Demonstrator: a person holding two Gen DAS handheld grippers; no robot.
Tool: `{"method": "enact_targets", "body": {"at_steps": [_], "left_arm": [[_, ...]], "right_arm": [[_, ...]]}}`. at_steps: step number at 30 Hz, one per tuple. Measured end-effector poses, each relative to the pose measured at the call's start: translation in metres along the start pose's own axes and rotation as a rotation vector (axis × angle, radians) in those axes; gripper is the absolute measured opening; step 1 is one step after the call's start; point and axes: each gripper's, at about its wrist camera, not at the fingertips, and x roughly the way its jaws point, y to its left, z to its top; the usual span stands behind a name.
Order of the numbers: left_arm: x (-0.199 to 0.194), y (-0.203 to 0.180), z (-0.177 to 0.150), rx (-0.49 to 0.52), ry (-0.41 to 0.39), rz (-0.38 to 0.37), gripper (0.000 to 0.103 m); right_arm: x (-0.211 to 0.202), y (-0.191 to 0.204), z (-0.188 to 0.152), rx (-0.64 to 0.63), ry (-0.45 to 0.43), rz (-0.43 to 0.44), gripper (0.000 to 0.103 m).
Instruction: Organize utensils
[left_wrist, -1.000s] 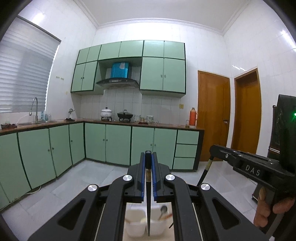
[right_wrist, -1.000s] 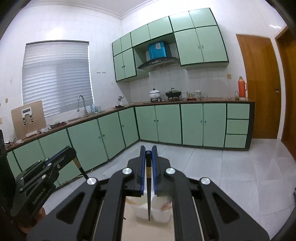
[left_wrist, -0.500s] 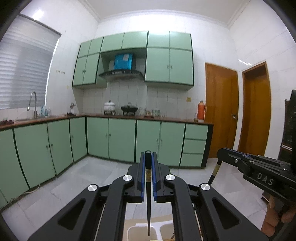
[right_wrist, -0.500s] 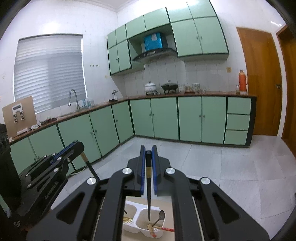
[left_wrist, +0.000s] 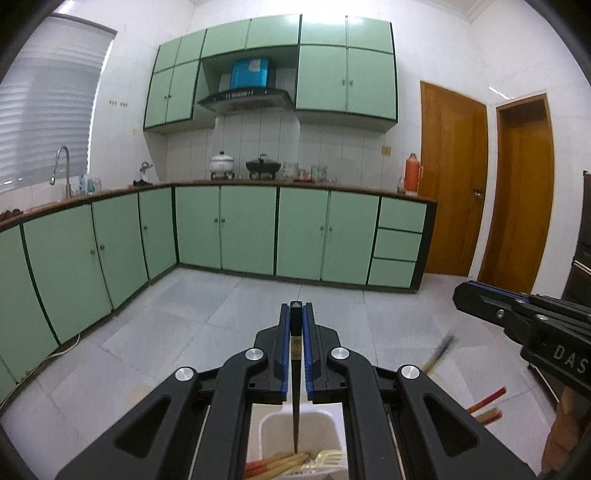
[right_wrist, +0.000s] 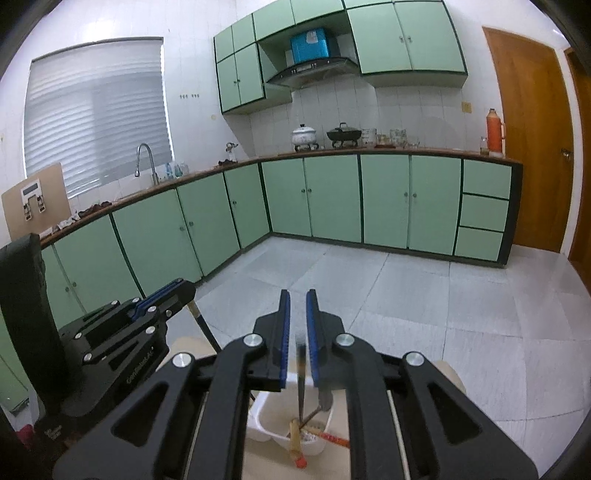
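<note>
My left gripper (left_wrist: 296, 314) is shut on a black chopstick (left_wrist: 295, 387) that points down into a white utensil holder (left_wrist: 299, 421) with several chopsticks in it. My right gripper (right_wrist: 298, 299) has its jaws slightly apart; a blurred black chopstick (right_wrist: 300, 373) hangs loose between them over the white holder (right_wrist: 291, 428), which holds chopsticks and a spoon. The left gripper also shows in the right wrist view (right_wrist: 177, 291), still gripping its chopstick. The right gripper also shows in the left wrist view (left_wrist: 465, 295), with a blurred chopstick (left_wrist: 439, 354) below it.
The holder stands on a pale wooden table (right_wrist: 448, 373). Green kitchen cabinets (left_wrist: 251, 229) line the far walls past a grey tiled floor. Wooden doors (left_wrist: 454, 177) are at the right. A dark chair back (right_wrist: 26, 295) is at the left.
Both grippers have tilted down toward the holder. My right gripper has opened and its chopstick is dropping free. My left gripper keeps its chopstick.
</note>
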Motion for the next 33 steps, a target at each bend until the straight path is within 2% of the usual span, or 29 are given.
{"method": "enact_targets", "body": {"at_steps": [2, 6, 8, 10, 12, 14, 17, 19, 20, 27, 33], "left_arm": [[-0.003, 0.003, -0.003, -0.003, -0.001, 0.007, 0.006], [-0.014, 0.005, 0.002, 0.001, -0.025, 0.016, 0.011], [-0.024, 0.005, 0.005, 0.003, -0.042, 0.021, 0.018], [-0.034, 0.005, 0.008, 0.000, -0.062, 0.026, 0.034], [-0.048, 0.004, 0.011, -0.005, -0.078, 0.031, 0.041], [-0.058, 0.005, 0.013, -0.008, -0.092, 0.029, 0.044], [-0.077, 0.004, 0.013, -0.006, -0.108, 0.036, 0.053], [-0.089, 0.004, 0.012, -0.007, -0.113, 0.042, 0.062], [-0.096, 0.004, 0.012, -0.007, -0.114, 0.046, 0.063], [-0.139, 0.005, -0.003, -0.021, -0.091, 0.062, 0.076], [-0.172, -0.001, -0.024, -0.011, -0.058, 0.073, 0.084]], "right_arm": [[-0.003, -0.003, -0.002, 0.027, -0.005, -0.007, 0.021], [-0.017, -0.014, 0.000, 0.064, -0.039, -0.042, 0.029], [-0.029, -0.020, 0.001, 0.078, -0.061, -0.062, 0.039], [-0.042, -0.024, 0.001, 0.086, -0.089, -0.079, 0.045], [-0.056, -0.026, 0.000, 0.080, -0.114, -0.104, 0.053], [-0.071, -0.028, -0.003, 0.071, -0.141, -0.126, 0.063], [-0.090, -0.027, -0.009, 0.044, -0.163, -0.154, 0.074], [-0.102, -0.027, -0.014, 0.033, -0.173, -0.174, 0.080], [-0.111, -0.026, -0.020, 0.032, -0.177, -0.181, 0.083], [-0.146, -0.024, -0.053, 0.049, -0.141, -0.184, 0.096], [-0.169, -0.023, -0.084, 0.107, -0.097, -0.187, 0.097]]}}
